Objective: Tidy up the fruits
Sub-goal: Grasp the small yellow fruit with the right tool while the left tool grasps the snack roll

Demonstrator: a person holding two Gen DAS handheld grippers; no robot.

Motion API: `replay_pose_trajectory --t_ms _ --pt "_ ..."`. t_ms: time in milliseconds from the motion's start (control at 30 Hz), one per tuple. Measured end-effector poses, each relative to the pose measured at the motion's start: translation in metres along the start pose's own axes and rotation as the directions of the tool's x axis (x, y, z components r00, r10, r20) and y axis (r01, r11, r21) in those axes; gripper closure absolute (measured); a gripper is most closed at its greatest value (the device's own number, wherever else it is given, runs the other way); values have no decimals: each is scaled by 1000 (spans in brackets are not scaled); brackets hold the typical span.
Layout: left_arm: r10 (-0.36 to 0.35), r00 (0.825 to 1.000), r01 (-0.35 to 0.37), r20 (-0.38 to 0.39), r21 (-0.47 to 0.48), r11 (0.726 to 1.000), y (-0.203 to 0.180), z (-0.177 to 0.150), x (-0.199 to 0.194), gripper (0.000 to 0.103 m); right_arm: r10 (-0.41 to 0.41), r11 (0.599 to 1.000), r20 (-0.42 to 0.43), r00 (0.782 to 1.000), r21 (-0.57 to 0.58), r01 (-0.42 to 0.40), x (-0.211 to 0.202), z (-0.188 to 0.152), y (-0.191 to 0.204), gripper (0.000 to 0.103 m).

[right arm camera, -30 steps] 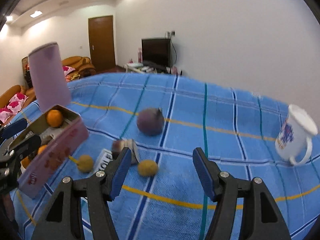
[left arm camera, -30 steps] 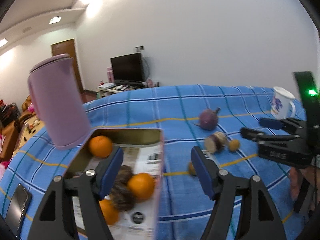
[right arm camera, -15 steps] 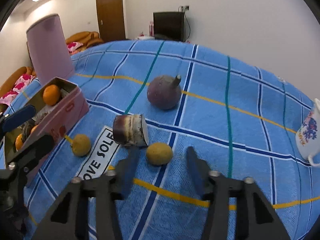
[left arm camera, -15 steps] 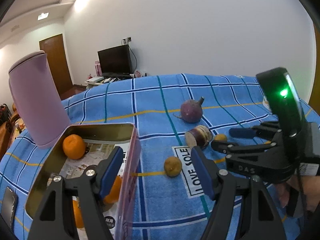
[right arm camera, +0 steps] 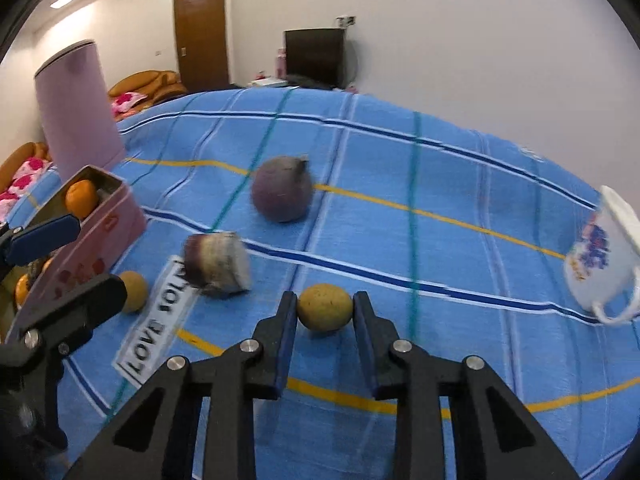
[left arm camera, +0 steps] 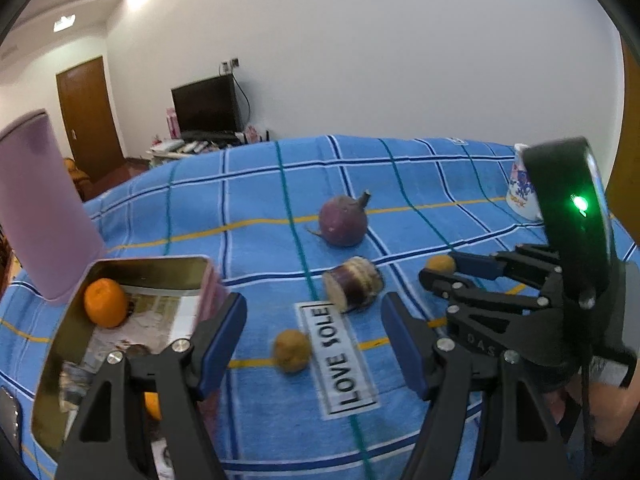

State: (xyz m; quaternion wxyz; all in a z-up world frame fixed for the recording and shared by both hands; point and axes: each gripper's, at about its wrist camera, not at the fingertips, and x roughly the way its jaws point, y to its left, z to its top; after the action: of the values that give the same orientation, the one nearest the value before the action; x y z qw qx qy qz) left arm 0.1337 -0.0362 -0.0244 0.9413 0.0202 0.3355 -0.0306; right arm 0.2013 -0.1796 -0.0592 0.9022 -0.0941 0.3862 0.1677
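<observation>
Because you are gathering loose fruit into one container, the tin box (left arm camera: 132, 280) sits at the far left with its open top toward you, and oranges (left arm camera: 105, 302) already lie inside on a printed paper liner. Its inner walls are thin, glossy, gold-coloured metal; its outer side is pink. Behind it stands a tall matte lilac canister (right arm camera: 78, 106), clear of the work. Your left gripper (left arm camera: 313, 344) hangs just in front of the box with its blue-padded jaws spread and nothing between them, seemingly lined up on the small yellow-brown fruit (left arm camera: 291, 350) lying on the cloth beside the "LOVE SOLE" label (left arm camera: 340, 360); that fruit is round and dull-skinned. Further along lie a cut stub (right arm camera: 216, 262), roughly cylindrical with dark purple skin and a pale flat face, and a round purple root (right arm camera: 282, 189) with a stalk, both apart from the box. Your right gripper (right arm camera: 325, 309) has just been closing, and its pads now pinch a second yellow fruit (right arm camera: 325, 307) from both sides while it rests on the blue checked cloth (right arm camera: 460, 216). That fruit is oval, smooth and faintly pitted, so a light squeeze should hold it. At the far right a glazed white mug (right arm camera: 600, 256) with a floral print stands out of the way.
</observation>
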Motion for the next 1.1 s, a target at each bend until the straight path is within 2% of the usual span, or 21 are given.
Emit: replay_pose_trajectory --t_ms 200,300,400,500,533,800,1100 --pt "-9 999 9 -50 -13 1000 -19 8 26 31 -38 997 33 999 63 36 -17 -10 -24 73" --pt "-4 997 1 -83 -39 999 -22 11 44 40 -60 995 47 997 86 56 -24 -13 -34 73" --pt "-12 993 4 -115 -67 998 -22 14 61 41 -52 993 58 997 105 46 -26 -14 -38 73" --pt "-21 991 11 -133 -74 997 -24 16 71 53 -53 995 64 997 93 47 -26 -14 -35 73" --pt "-25 991 14 -135 -79 997 -23 16 73 54 -52 995 68 996 87 46 -26 -14 -34 73" --pt "-50 993 42 -106 -77 996 -24 10 63 56 -41 996 119 992 89 31 -38 -17 -35 73" --pt "-48 999 48 -14 -40 998 -31 3 34 56 -31 997 172 985 82 17 -47 -18 -32 73"
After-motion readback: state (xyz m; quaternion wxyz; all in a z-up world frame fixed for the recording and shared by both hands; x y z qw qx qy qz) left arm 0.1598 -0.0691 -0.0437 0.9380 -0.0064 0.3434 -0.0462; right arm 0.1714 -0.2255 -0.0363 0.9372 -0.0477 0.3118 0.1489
